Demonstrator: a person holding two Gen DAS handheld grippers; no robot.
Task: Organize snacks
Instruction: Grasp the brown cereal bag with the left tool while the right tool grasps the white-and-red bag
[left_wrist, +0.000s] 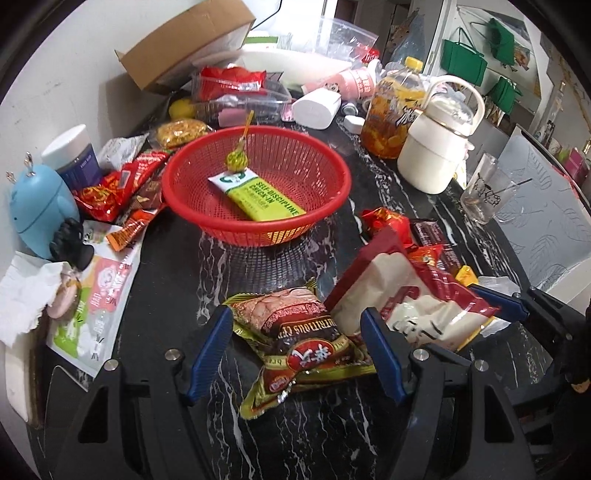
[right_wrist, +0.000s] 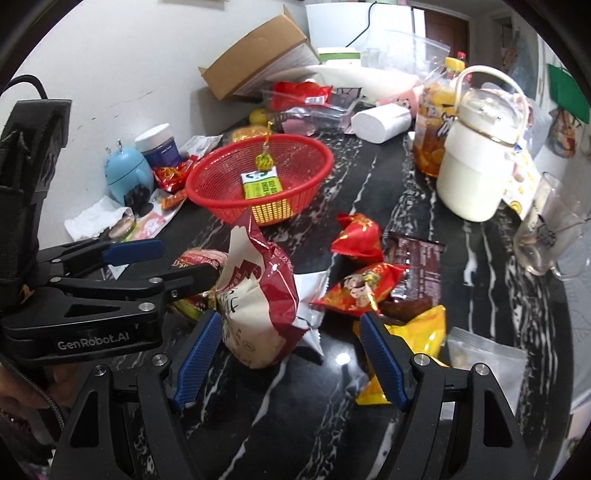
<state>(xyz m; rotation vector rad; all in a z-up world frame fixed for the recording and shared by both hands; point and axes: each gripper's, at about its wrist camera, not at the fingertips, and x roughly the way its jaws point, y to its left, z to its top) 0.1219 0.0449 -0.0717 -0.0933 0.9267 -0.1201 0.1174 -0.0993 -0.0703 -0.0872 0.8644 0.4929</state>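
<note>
Left gripper (left_wrist: 295, 347) jaws parted astride green-edged snack packet (left_wrist: 295, 343) on marble counter (left_wrist: 280, 435), pad contact unclear, right gripper (right_wrist: 291, 354) wide, empty, beside red-and-white bag (right_wrist: 258, 306), yellow packet (right_wrist: 424, 328) visible only in right view, red basket (left_wrist: 258, 221) holding green-yellow pack (left_wrist: 258, 199), far clutter indistinct.

The work surface is a black marble-pattern countertop (left_wrist: 280, 435) with white veining, set against a plain white wall (right_wrist: 122, 74) on the left that carries faint scuff marks. At the far end, a dark cable (right_wrist: 364, 26) runs up a white panel, with a dark brown door (right_wrist: 445, 29) beside it. On the right, green bags (left_wrist: 463, 59) hang on a white wall, and a pale panel with a leaf pattern (left_wrist: 546, 221) adjoins the counter edge.
</note>
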